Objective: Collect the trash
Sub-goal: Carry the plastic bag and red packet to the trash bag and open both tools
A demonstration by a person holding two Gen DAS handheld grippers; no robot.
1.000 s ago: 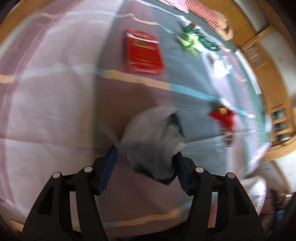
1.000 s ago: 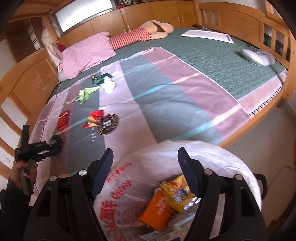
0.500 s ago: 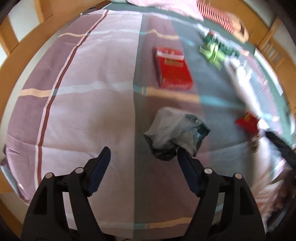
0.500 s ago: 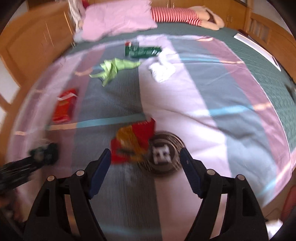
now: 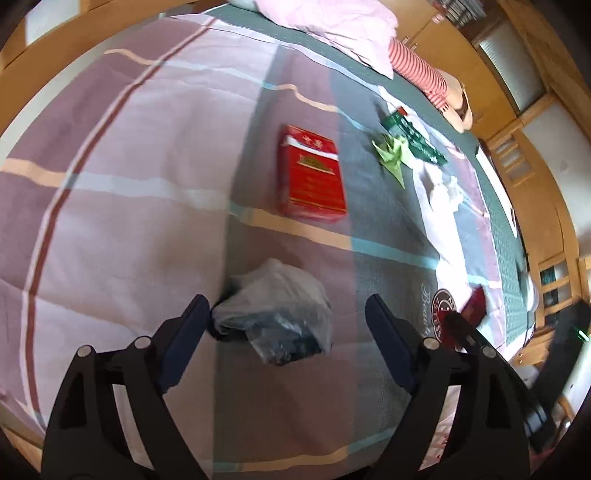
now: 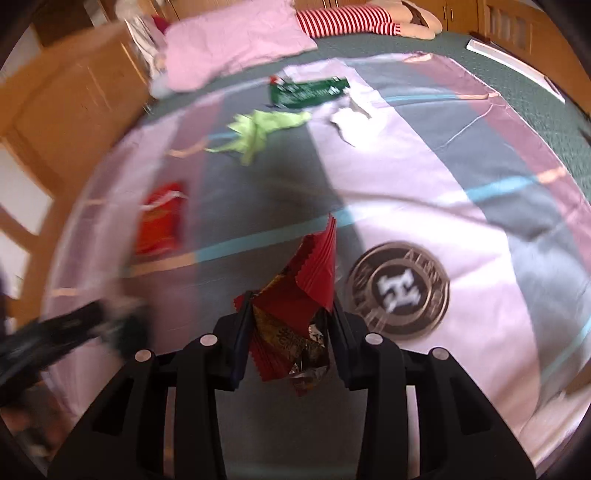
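Observation:
My right gripper point(image 6: 291, 332) is shut on a crumpled red snack wrapper point(image 6: 303, 295) and holds it just above the striped bedsheet point(image 6: 424, 177). My left gripper point(image 5: 286, 321) is open, its fingers on either side of a crumpled grey plastic bag point(image 5: 277, 310) that lies on the sheet. A red cigarette pack point(image 5: 312, 175) lies beyond the bag; it also shows in the right wrist view point(image 6: 162, 219). A green paper scrap point(image 6: 262, 129), a dark green wrapper point(image 6: 308, 92) and a white tissue point(image 6: 351, 122) lie further up the bed.
A pink pillow point(image 6: 236, 48) and a red-striped soft toy point(image 6: 351, 16) lie at the head of the bed. A wooden bed frame point(image 6: 66, 110) runs along the left side. A round logo patch point(image 6: 399, 291) is printed on the sheet. The right gripper shows blurred in the left wrist view point(image 5: 491, 354).
The left gripper let go of the grey bag, which now lies on the sheet between its open fingers. The right gripper left the trash bag, moved to the red wrapper and shut on it.

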